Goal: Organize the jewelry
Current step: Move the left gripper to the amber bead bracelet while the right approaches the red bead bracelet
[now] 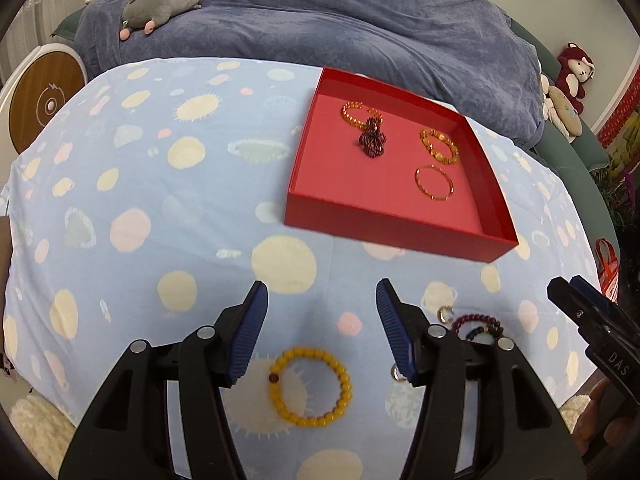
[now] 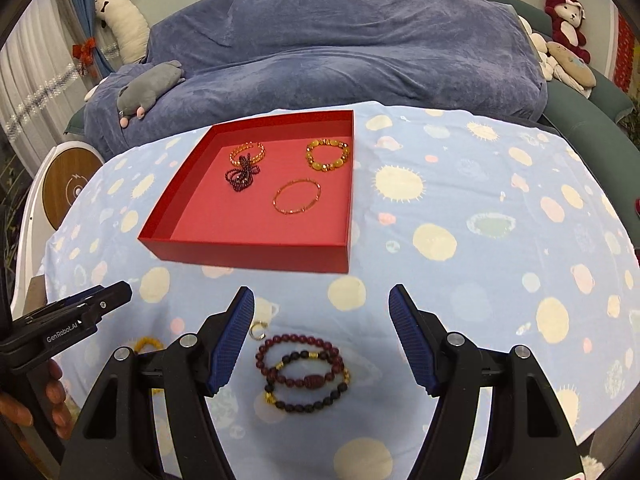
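A red tray [image 1: 384, 220] [image 2: 248, 254] on the spotted blue cloth holds an amber bead bracelet [image 1: 349, 113] [image 2: 256, 148], a dark garnet strand [image 1: 372, 140] [image 2: 240, 176], a chunky yellow bracelet [image 1: 440, 146] [image 2: 328, 155] and a thin gold bangle [image 1: 434, 183] [image 2: 297, 196]. My left gripper [image 1: 322, 332] is open above a yellow bead bracelet [image 1: 310, 386]. My right gripper [image 2: 322, 336] is open above a dark red bracelet [image 2: 298, 362] and a black bead bracelet [image 2: 308, 394] that overlap. A small ring [image 2: 258, 329] [image 1: 445, 314] lies by them. Another ring [image 1: 396, 374] lies near the left gripper's right finger.
A sofa under a blue-grey throw [image 2: 340, 52] stands behind the table, with a grey plush toy [image 2: 148, 88] on it. A round white and wood device [image 1: 44, 104] stands at the left. Plush toys [image 2: 566, 24] sit at the right.
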The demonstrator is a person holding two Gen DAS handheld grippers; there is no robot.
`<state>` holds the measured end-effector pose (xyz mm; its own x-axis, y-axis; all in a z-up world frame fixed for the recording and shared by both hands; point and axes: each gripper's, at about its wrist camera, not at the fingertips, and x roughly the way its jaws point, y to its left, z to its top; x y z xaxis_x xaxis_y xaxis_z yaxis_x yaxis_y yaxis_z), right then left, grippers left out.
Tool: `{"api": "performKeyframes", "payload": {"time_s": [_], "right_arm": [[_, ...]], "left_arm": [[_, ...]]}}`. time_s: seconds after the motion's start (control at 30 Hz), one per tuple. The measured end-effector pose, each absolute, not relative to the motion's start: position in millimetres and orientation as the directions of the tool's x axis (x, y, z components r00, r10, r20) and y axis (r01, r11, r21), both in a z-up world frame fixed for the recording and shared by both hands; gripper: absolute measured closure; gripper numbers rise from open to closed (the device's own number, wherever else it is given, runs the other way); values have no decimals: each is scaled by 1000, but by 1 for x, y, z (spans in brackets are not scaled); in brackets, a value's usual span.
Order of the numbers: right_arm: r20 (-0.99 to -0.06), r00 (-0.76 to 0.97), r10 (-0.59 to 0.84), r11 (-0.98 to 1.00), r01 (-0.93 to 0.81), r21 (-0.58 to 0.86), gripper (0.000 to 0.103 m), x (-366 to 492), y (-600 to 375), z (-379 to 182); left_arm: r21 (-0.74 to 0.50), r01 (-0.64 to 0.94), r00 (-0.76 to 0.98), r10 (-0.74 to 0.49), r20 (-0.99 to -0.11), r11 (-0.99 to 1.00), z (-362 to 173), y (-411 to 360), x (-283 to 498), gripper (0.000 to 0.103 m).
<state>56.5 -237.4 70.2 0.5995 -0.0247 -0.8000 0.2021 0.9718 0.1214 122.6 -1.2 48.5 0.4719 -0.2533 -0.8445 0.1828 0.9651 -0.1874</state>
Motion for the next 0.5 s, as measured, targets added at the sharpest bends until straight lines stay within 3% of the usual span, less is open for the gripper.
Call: {"api": "performKeyframes", "payload": {"time_s": [0.5], "right_arm": [[-844,536,-4,963,231,142,36,-10,-224,25]], "left_arm": [[-135,132,461,-182,-869,982,6,17,70,45]]}}
